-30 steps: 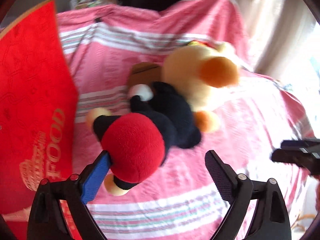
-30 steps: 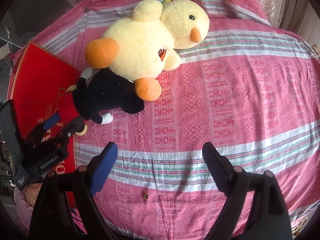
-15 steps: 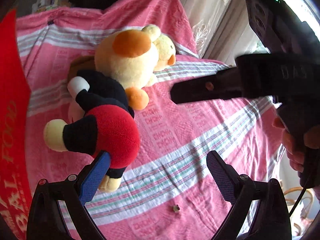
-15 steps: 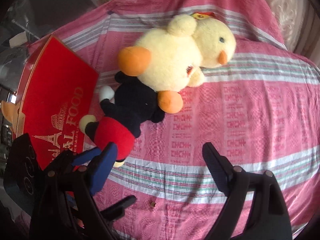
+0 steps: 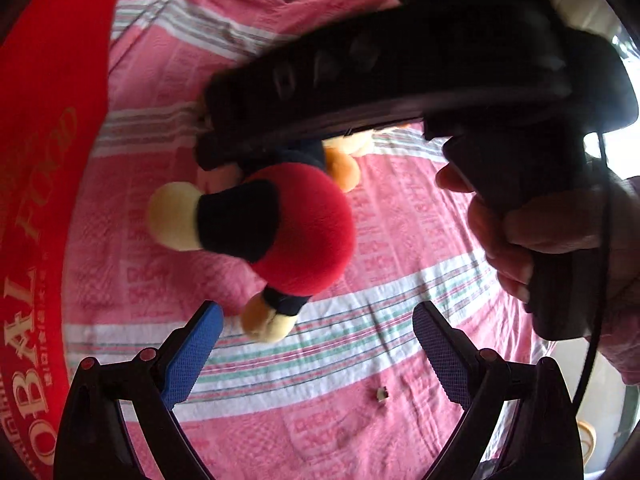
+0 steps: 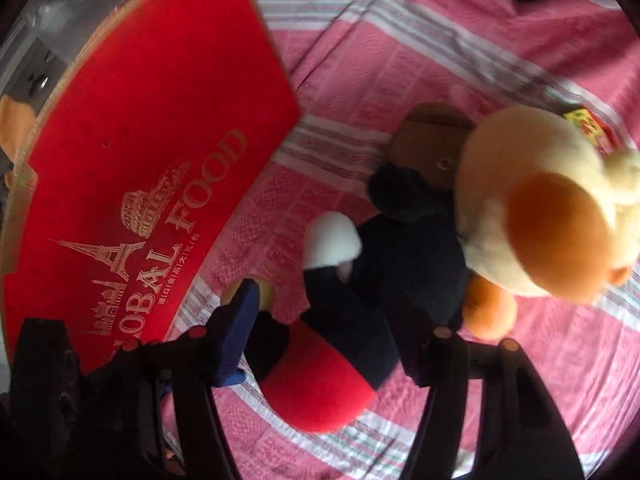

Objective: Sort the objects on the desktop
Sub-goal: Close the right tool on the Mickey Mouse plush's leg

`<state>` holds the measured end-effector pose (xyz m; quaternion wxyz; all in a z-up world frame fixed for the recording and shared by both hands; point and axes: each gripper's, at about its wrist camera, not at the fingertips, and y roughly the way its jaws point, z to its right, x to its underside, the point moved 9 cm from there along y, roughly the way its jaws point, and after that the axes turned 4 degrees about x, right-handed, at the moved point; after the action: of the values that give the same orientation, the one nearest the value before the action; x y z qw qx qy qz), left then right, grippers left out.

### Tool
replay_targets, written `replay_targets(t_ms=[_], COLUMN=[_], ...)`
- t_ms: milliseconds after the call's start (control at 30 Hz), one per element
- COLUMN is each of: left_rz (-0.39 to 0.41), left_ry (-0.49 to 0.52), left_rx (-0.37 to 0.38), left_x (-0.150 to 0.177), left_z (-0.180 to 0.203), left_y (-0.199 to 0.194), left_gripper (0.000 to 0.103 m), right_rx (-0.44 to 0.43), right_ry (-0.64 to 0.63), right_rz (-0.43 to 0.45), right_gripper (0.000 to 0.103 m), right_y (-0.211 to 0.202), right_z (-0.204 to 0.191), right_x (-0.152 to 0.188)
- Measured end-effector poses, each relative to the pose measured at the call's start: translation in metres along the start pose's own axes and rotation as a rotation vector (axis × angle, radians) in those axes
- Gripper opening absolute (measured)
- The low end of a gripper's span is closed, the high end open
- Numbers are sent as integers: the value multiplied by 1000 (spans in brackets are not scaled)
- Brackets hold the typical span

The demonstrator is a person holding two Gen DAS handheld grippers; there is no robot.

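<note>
Right wrist view, from nine o'clock: red box [image 6: 152,128], then right gripper [image 6: 320,344] closing around the black-and-red plush [image 6: 352,320] on the pink cloth [image 6: 440,52], yellow plush [image 6: 532,200] at three; left gripper [image 5: 316,344] spread, empty.

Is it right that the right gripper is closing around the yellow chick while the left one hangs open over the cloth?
Not quite. In the right wrist view the right gripper is closing around the black and red plush, not the chick. The left gripper does hang open over the cloth.
</note>
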<state>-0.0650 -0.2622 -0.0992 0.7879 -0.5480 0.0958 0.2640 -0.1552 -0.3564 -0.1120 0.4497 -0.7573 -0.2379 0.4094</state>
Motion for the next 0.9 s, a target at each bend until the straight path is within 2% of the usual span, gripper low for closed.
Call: replay_targets(t_ms=[33, 67, 100, 267, 433, 633, 700, 767, 900], left_rz=[2, 2, 3, -2, -37, -105, -125, -135, -135], left_ry=[-19, -42, -66, -120, -52, 57, 95, 124, 64], left_rx=[-3, -5, -8, -35, -55, -66, -75, -88, -73], left_x=[2, 3, 5, 6, 6, 17, 21, 20, 14], left_z=[-5, -10, -16, -26, -12, 7, 11, 12, 2], left_y=[-3, -6, -9, -13, -3, 15, 21, 27, 29], left_gripper=[96, 96, 96, 96, 96, 96, 96, 96, 96], right_rx=[13, 33, 44, 45, 50, 127, 123, 99, 62], right_ry=[-5, -8, 0, 109, 218, 385, 440, 474, 433], right_rz=[-4, -2, -1, 7, 7, -61, -69, -55, -11], right_gripper=[48, 31, 25, 22, 21, 21, 21, 21, 24], right_y=[4, 5, 6, -10, -30, -36, -39, -46, -62], right_z=[1, 3, 6, 28, 59, 114, 124, 127, 110], right_x=[0, 0, 0, 19, 61, 123, 137, 142, 124])
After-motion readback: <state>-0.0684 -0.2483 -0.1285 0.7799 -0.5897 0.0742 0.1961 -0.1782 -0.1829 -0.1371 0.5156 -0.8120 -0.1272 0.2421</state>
